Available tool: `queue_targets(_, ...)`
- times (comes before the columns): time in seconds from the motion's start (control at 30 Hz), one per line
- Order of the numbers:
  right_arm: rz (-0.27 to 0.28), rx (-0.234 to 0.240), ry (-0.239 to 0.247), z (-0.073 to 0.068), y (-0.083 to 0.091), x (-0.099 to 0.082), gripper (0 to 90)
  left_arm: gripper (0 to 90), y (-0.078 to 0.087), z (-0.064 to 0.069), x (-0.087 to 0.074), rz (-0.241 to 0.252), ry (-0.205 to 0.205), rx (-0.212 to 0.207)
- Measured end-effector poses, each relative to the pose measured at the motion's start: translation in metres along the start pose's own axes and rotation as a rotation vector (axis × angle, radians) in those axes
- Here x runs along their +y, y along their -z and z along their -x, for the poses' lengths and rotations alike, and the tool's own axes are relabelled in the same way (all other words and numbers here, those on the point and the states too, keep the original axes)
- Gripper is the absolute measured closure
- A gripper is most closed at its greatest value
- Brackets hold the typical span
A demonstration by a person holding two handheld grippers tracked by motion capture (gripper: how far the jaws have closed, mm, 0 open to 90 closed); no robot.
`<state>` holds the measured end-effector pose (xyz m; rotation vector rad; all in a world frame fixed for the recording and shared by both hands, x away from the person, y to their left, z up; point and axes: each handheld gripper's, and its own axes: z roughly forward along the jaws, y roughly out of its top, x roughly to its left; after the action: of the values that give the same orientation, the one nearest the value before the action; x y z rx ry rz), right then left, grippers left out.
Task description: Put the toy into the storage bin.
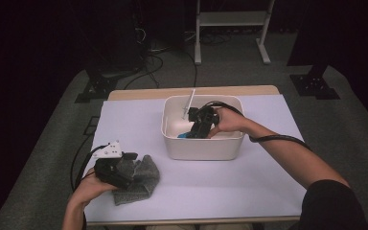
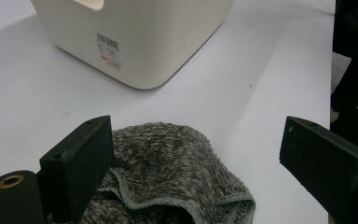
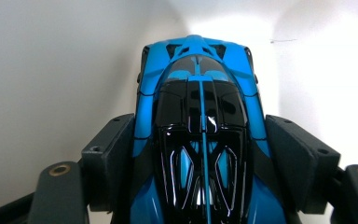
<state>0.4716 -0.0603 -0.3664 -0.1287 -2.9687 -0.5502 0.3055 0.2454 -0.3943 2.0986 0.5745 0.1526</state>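
A blue and black toy car [image 3: 200,107] lies inside the white bin [image 1: 203,149], and a blue bit of it [image 1: 184,136] shows near the bin's front wall. My right gripper [image 3: 200,156] reaches down into the bin [image 3: 51,70], its pads pressed on both sides of the car. In the high view that gripper [image 1: 197,128] points toward the bin's left front. A grey fluffy cloth [image 1: 143,184] lies crumpled at the table's front left. My left gripper [image 2: 200,158] hovers over the cloth [image 2: 168,163], jaws wide apart and holding nothing; from above the left gripper [image 1: 127,165] sits on the cloth's left side.
A thin white stick [image 1: 190,103] leans out of the bin's back rim. The bin's labelled wall [image 2: 140,37] stands just beyond the cloth. White sheet [image 1: 249,177] covers the table. A white stand [image 1: 230,28] and cables lie on the floor behind.
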Motion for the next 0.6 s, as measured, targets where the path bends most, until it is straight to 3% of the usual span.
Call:
queue_targets(0.23,-0.017,-0.006,-0.013,0.0,-0.0026,-0.0023,25.5,9.1,-0.002,0.0,-0.0009,-0.004,0.003,-0.006)
queue_targets(0.47,0.04,-0.017,-0.017,0.0,0.0064,-0.0002,24.1,9.1,-0.0015,0.0003,0.0002,-0.006,-0.001,-0.008)
queue_targets(0.6,0.035,-0.019,-0.027,-0.0001,0.0057,0.0004,23.1,9.1,-0.0013,0.0007,0.0003,-0.004,-0.002,-0.01)
